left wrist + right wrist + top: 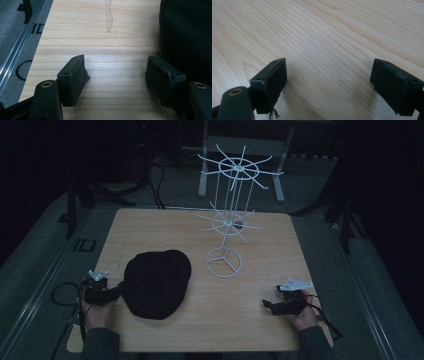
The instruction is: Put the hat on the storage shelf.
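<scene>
Black and soft, the cap [157,284] lies flat on the tabletop [260,315], unhung. We hold our left gripper [118,291] just beside its edge and our right gripper [266,304] well apart, both jaws wide and empty. Lifting it onto the white wire rack [227,227] remains.

Both grippers black: left gripper [116,291], right gripper [268,305], each topped with a pale grey three-cornered plate and trailing a thin black cable. Jaws are blocky black pads, edges chipped (a frayed thread hangs off one right pad), brass-ringed pivot holes behind them. Sleeves dark grey-green.
</scene>
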`<action>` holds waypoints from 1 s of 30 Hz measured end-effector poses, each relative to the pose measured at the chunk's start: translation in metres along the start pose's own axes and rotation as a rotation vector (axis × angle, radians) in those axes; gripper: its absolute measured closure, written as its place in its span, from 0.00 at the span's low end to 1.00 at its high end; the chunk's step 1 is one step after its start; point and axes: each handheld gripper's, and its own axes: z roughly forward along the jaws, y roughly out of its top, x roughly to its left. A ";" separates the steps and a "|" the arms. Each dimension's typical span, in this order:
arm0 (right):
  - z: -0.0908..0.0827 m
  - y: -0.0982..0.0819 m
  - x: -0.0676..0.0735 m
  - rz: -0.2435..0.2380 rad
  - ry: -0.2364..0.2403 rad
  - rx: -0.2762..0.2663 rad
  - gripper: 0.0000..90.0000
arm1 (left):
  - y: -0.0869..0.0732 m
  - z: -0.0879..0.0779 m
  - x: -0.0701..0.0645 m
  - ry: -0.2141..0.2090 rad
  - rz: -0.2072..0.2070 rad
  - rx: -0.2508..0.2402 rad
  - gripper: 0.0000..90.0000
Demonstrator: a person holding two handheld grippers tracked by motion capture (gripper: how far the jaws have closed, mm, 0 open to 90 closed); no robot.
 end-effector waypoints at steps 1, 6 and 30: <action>0.000 0.000 0.000 0.000 0.000 0.000 0.15 | 0.001 0.000 0.000 -0.002 0.000 0.001 0.37; 0.000 0.000 0.000 0.000 0.000 0.000 0.15 | 0.002 0.000 0.002 -0.013 0.015 0.016 0.40; 0.000 0.000 0.000 0.001 -0.001 0.000 0.15 | 0.029 -0.040 -0.005 -0.121 0.073 0.017 0.57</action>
